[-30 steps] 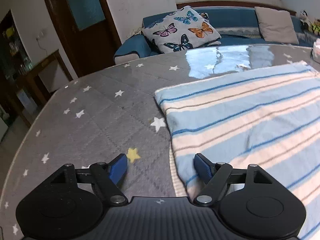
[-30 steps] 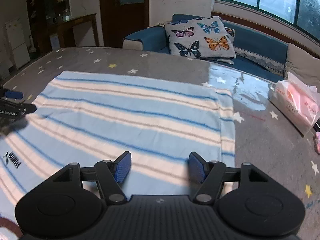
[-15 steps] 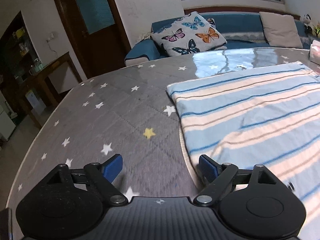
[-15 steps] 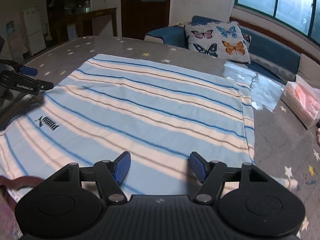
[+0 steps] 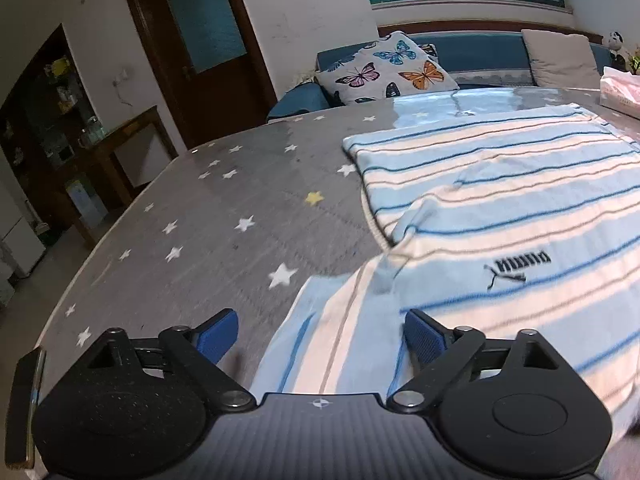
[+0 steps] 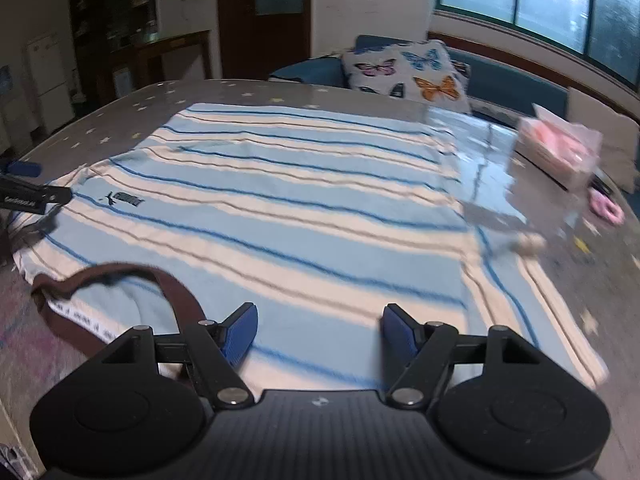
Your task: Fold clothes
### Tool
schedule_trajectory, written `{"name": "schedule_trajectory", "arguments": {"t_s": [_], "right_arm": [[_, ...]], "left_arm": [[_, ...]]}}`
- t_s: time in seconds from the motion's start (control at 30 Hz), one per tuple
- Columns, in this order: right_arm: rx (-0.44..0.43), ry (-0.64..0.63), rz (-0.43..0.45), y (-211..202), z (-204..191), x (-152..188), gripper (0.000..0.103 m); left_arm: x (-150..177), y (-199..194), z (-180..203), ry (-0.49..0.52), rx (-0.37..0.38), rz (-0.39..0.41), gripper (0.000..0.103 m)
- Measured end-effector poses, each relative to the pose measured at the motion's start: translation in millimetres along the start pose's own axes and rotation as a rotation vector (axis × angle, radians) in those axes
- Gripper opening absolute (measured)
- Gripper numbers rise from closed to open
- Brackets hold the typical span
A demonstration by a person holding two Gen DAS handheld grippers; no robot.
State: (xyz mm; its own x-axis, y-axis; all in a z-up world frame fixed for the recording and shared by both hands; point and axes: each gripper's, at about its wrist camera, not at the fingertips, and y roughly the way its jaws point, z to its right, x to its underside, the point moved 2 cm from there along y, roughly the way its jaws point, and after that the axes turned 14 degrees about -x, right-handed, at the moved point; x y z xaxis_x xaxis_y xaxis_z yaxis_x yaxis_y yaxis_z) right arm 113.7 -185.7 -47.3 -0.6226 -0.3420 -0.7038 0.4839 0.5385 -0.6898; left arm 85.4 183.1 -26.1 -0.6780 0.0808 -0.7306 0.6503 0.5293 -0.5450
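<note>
A light-blue and cream striped T-shirt [image 5: 500, 208] lies spread flat on the grey star-patterned table [image 5: 200, 220]. My left gripper [image 5: 320, 328] hovers over the shirt's left sleeve [image 5: 320, 344]. Its jaws are opening, and the sleeve lies below them, not pinched. In the right wrist view the shirt [image 6: 300, 200] fills the table, its brown collar [image 6: 172, 284] beside the left finger. My right gripper [image 6: 320, 328] is over the shoulder area, jaws opening, nothing pressed between the pads. The left gripper [image 6: 28, 184] shows at that view's left edge.
A pink tissue pack [image 6: 560, 152] and a small pink item [image 6: 606, 206] sit on the table at the right. A blue sofa with a butterfly pillow [image 5: 388, 68] stands behind the table. A dark flat object [image 5: 26, 400] lies at the near left edge.
Both grippers have drawn back toward the near end of the shirt, so the sleeve, logo and collar have come into view. The left jaws stand wider than before.
</note>
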Motion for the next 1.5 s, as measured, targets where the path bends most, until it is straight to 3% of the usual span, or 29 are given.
{"name": "schedule_trajectory", "arguments": {"t_s": [0.23,0.4,0.53,0.8,0.93,1.1,1.3,1.5], "right_arm": [[0.044,0.046,0.015,-32.7,11.4,17.4,0.072],[0.078,0.148,0.038,-38.4,30.2,21.3,0.072],[0.109,0.073,0.020,-34.9,19.0,28.0,0.073],[0.101,0.062,0.007,-36.3,10.1,28.2,0.072],[0.096,0.128,-0.003,-42.4,20.4,26.4,0.072],[0.110,0.155,0.060,-56.7,34.1,23.2,0.072],[0.156,0.226,0.079,-55.5,66.7,28.4,0.054],[0.254,0.230,0.100,-65.9,84.3,31.8,0.053]], "left_arm": [[12.0,-4.7,-9.8,-0.037,-0.036,-0.011,0.094],[19.6,-4.7,-10.9,-0.047,-0.068,-0.004,0.097],[19.5,-2.5,-9.6,-0.009,-0.113,0.021,0.099],[20.7,13.1,-22.7,-0.021,-0.150,0.027,0.103],[19.7,17.6,-27.2,-0.011,-0.166,0.032,0.103],[17.8,21.2,-26.7,0.000,-0.183,0.033,0.103],[17.1,21.3,-25.3,0.013,-0.189,0.031,0.103],[12.2,20.8,-24.3,0.024,-0.193,0.012,0.103]]}}
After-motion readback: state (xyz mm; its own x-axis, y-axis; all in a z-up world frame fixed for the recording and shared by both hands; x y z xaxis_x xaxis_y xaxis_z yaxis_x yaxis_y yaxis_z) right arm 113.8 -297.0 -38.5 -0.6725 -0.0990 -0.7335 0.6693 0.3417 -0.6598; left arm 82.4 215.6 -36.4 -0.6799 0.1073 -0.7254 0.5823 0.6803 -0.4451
